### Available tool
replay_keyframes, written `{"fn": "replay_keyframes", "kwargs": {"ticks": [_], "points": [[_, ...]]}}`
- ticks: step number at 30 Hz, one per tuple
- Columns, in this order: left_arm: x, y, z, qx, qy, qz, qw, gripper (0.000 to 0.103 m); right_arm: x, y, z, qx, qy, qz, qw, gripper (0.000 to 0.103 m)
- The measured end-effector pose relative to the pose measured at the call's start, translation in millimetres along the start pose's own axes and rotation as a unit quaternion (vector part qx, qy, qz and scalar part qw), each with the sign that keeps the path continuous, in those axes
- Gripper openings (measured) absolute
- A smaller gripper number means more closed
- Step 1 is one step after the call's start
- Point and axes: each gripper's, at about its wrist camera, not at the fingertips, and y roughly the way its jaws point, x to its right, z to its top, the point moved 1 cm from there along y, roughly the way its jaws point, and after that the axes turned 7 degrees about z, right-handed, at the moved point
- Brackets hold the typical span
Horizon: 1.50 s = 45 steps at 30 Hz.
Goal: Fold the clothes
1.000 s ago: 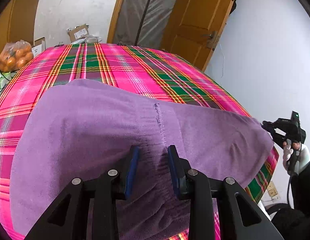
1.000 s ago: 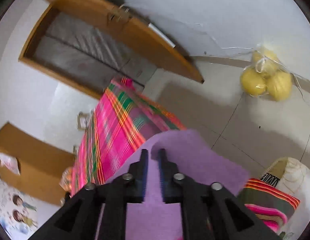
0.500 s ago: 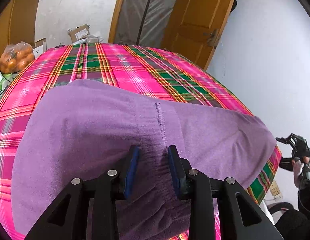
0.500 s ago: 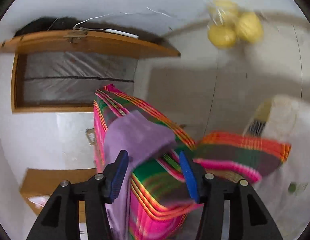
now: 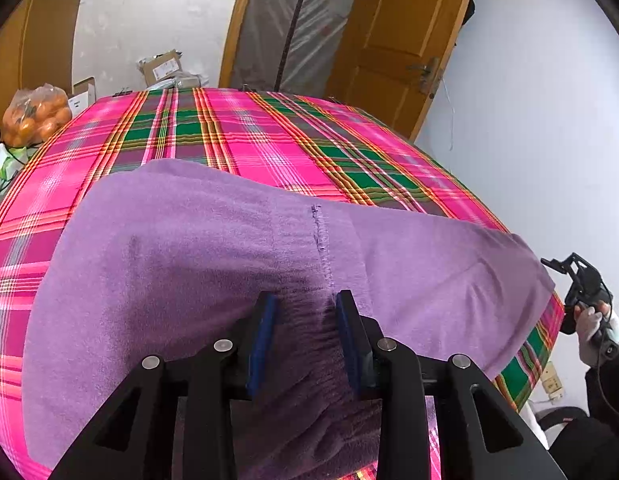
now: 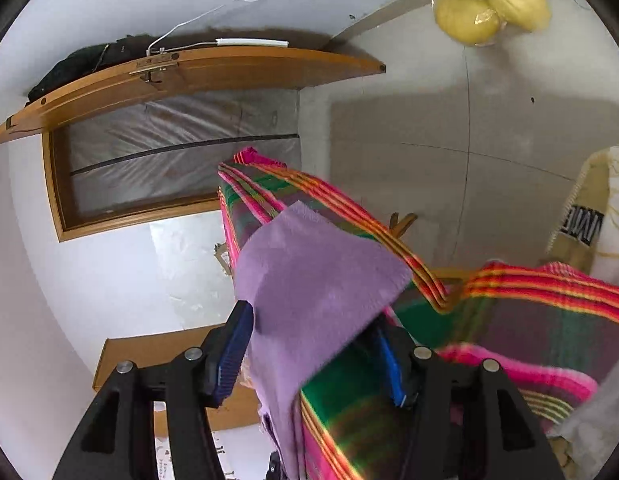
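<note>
A purple garment [image 5: 181, 264] lies spread on the table under a pink plaid cloth [image 5: 245, 136]. My left gripper [image 5: 304, 296] sits at its near edge beside a stitched seam. The blue pads pinch the gathered, wrinkled band between them. In the right wrist view the garment's corner [image 6: 309, 272] hangs over the table edge, and my right gripper [image 6: 311, 320] is open with that corner lying loose between its wide-spread fingers. The left wrist view shows the right gripper [image 5: 581, 280] off the table's right edge, held by a gloved hand [image 5: 593, 320].
A bag of oranges [image 5: 33, 114] and cardboard boxes [image 5: 161, 66] sit beyond the table's far left. A wooden door [image 5: 397, 40] and a white wall close the right side. A bag of yellow fruit [image 6: 489, 4] lies on the floor.
My right gripper let go of the purple corner, opened wide and dropped off the table edge; the corner now lies between its open fingers. The left gripper has stayed put.
</note>
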Motion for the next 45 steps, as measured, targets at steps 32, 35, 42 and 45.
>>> {"fn": "replay_keyframes", "kwargs": {"ticks": [32,35,42,45], "points": [[-4.0,0.3,-1.9,0.003,-0.016,-0.014,0.9998,0.033,-170.6,46.8,-98.0,-0.039,-0.318,0.009,0.947,0.010],[-4.4,-0.2,-2.4,0.004,-0.017,-0.015,0.9997,0.033,-174.2,66.0,-120.2,-0.068,-0.336,0.008,0.939,0.010],[-5.7,-0.8,-2.7,0.006,-0.021,-0.019,0.9996,0.034,-165.9,119.7,-167.4,-0.146,-0.370,-0.010,0.918,0.010],[-6.7,-1.2,-3.3,0.006,-0.023,-0.022,0.9995,0.034,-158.1,143.0,-187.1,-0.178,-0.386,-0.024,0.905,0.010]]}}
